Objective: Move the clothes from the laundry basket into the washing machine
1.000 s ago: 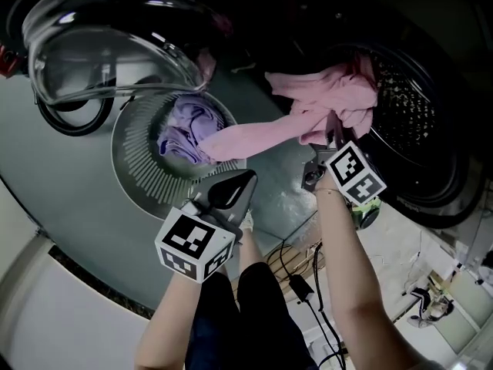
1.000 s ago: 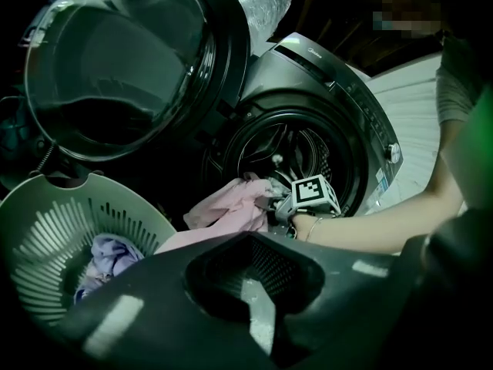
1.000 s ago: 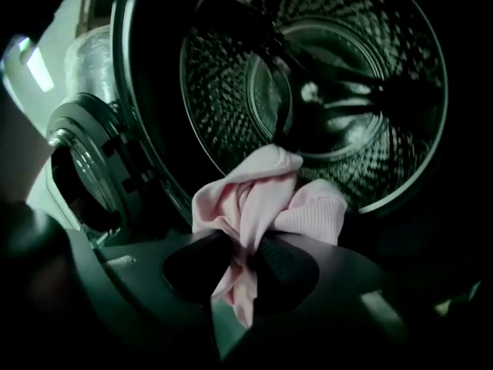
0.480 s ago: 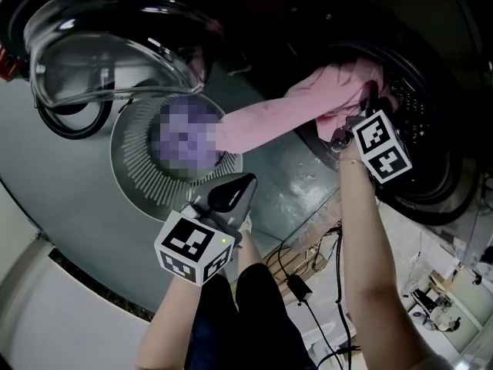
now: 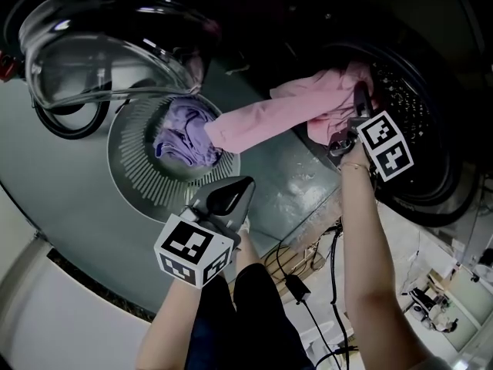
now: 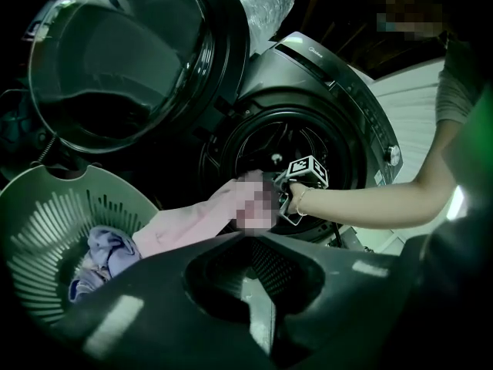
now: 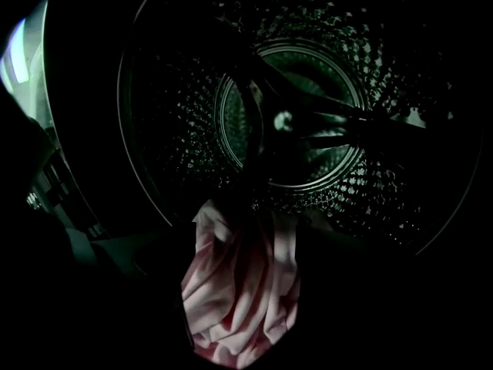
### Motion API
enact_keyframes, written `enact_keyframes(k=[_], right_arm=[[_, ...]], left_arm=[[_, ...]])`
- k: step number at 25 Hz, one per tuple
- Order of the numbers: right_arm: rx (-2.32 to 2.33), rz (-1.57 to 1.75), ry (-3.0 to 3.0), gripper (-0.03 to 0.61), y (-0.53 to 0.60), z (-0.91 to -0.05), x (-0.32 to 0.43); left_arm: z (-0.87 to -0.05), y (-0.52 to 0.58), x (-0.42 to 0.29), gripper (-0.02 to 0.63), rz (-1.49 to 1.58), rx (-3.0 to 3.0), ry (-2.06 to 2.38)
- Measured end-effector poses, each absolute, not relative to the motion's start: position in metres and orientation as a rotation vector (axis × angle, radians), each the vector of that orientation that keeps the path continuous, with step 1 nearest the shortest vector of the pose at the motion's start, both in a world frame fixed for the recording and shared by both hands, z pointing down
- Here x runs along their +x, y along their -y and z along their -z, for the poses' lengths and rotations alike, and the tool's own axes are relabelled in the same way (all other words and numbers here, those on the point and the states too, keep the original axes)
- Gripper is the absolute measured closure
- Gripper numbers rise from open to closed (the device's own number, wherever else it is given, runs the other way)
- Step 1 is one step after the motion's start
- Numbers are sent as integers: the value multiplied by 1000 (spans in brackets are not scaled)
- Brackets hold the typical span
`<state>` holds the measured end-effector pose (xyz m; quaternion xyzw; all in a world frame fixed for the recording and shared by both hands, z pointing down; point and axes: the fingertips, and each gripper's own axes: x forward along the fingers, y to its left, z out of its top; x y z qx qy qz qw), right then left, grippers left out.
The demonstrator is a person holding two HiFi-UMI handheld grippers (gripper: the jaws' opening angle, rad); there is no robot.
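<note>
Gripping a bunched fold of a pink garment (image 5: pixel 286 114), the right claw (image 5: pixel 359 108) is clamped shut on the cloth at the mouth of the washer drum (image 5: pixel 412 91). Seen along its jaws, the perforated drum lies straight ahead and slightly above, with the pink bundle hanging directly below the opening.

From the claw the garment's long axis runs back and to the left, out of the drum mouth and toward the basket (image 5: pixel 131 172). Its free end lies at the basket's near rim, next to a purple garment (image 5: pixel 185 133) heaped inside. Most of the cloth appears to be outside the machine, so the next push likely has to go forward, deep enough to draw that tail in.

The left claw (image 5: pixel 229 195) hangs lower, jaws together on nothing, nearer the basket than the drum; the right is the one at the washer.

Count: two claws, one basket, one washer with its round door (image 5: pixel 108 52) swung open, one pink garment, and one purple bundle.
</note>
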<state>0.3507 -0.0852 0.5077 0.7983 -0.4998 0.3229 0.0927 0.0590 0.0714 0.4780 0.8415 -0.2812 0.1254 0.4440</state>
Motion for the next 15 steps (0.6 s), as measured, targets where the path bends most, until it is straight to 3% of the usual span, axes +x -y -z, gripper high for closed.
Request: enact_keyframes(k=[6,15], right_arm=[[2365,-967,1619,129,60,-477,315],[2030,-1228,1564,21,3,-564,225]], left_arm=[[-476,-69,54,607,-303,2081,703],[-476,-66,54,607,-307,2082,698]])
